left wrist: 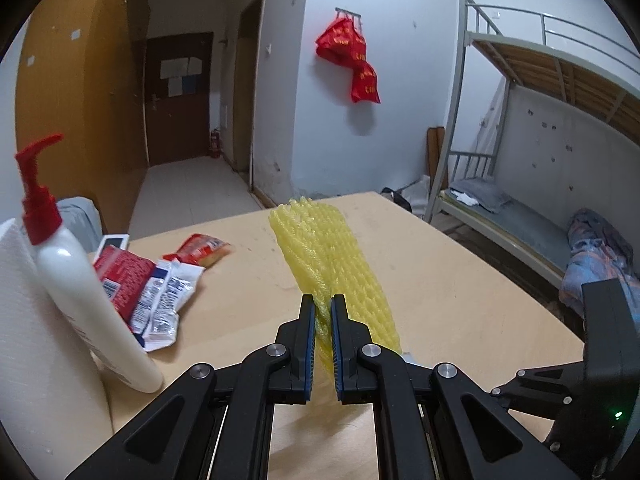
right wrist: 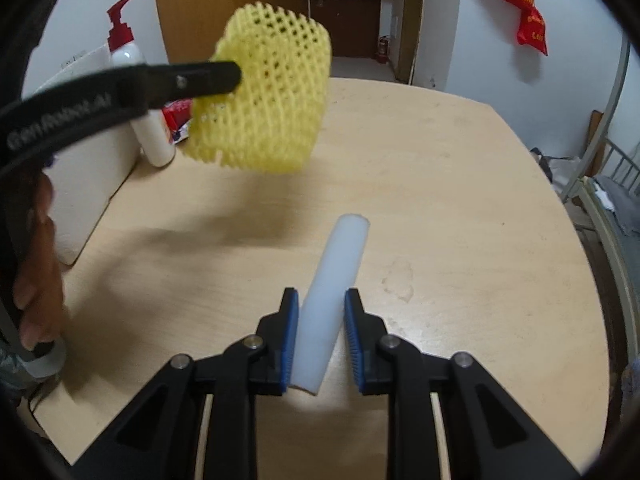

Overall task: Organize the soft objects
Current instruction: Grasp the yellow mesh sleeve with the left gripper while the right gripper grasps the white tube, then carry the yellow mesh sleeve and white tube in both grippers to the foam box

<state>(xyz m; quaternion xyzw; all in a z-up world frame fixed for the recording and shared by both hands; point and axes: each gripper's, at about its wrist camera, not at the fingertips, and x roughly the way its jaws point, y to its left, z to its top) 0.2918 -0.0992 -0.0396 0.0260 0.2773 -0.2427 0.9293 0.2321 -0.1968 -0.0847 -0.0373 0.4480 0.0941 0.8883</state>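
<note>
A yellow foam net sleeve (left wrist: 320, 248) hangs in the air above the wooden table (left wrist: 440, 280), and my left gripper (left wrist: 323, 304) is shut on its near edge. From the right wrist view the same net (right wrist: 264, 108) shows as a flat mesh sheet at the tip of the left gripper (right wrist: 236, 74), well above the tabletop. A white foam tube (right wrist: 340, 276) runs forward between the blue pads of my right gripper (right wrist: 321, 296), which is shut on its near half. The tube is tilted, its far end pointing up and to the right.
A white pump bottle with a red top (left wrist: 80, 280) leans at the left beside a white paper roll (left wrist: 28, 340). Crumpled snack wrappers (left wrist: 160, 292) and a red packet (left wrist: 202, 248) lie behind it. A hand (right wrist: 36, 280) holds the left gripper's handle. A bunk bed (left wrist: 520, 160) stands right of the table.
</note>
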